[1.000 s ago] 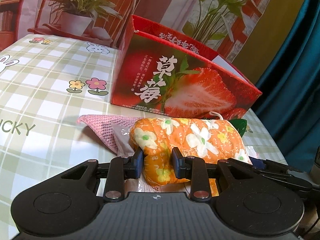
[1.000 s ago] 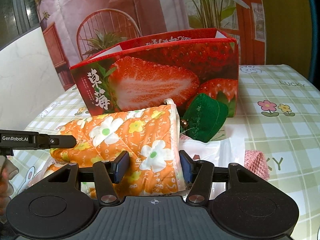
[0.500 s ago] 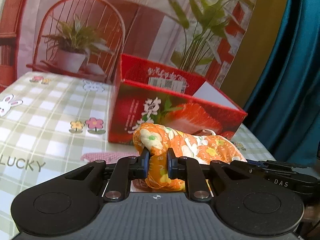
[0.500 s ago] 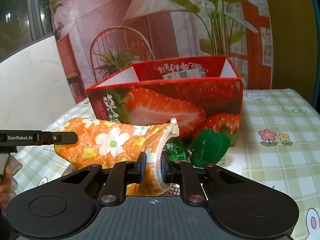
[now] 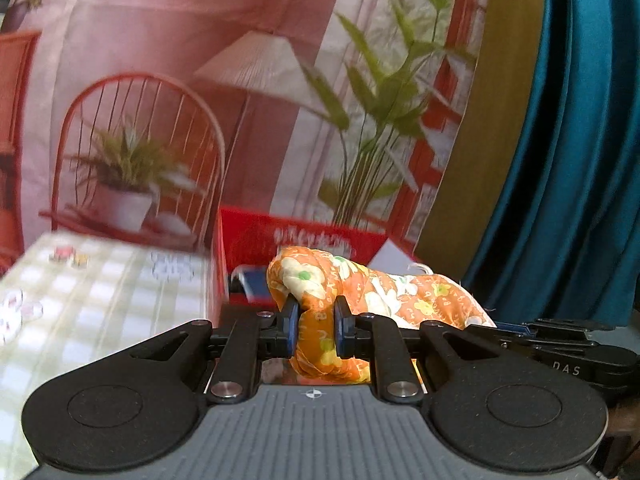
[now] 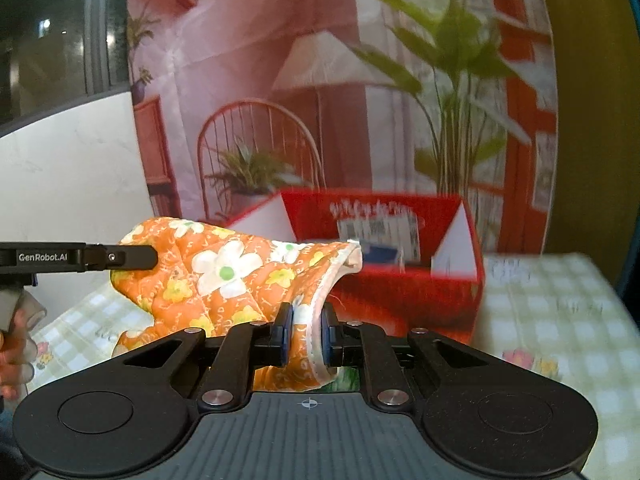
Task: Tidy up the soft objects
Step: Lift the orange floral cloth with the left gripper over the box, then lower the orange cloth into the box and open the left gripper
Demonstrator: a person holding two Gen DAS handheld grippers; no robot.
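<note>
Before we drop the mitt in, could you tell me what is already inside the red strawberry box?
Inside the red strawberry box, something dark blue lies beside a white flap. The orange floral mitt covers the rest of the box floor.

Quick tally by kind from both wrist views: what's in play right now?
Orange floral mitts: 1
Red strawberry boxes: 1
Grippers, left and right, both clamped on the mitt: 2
Checked tablecloths: 1
Total: 5

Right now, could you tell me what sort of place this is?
Probably a staged home-style tabletop: a checked tablecloth, a printed room-scene backdrop and a teal curtain behind the red strawberry box.
</note>
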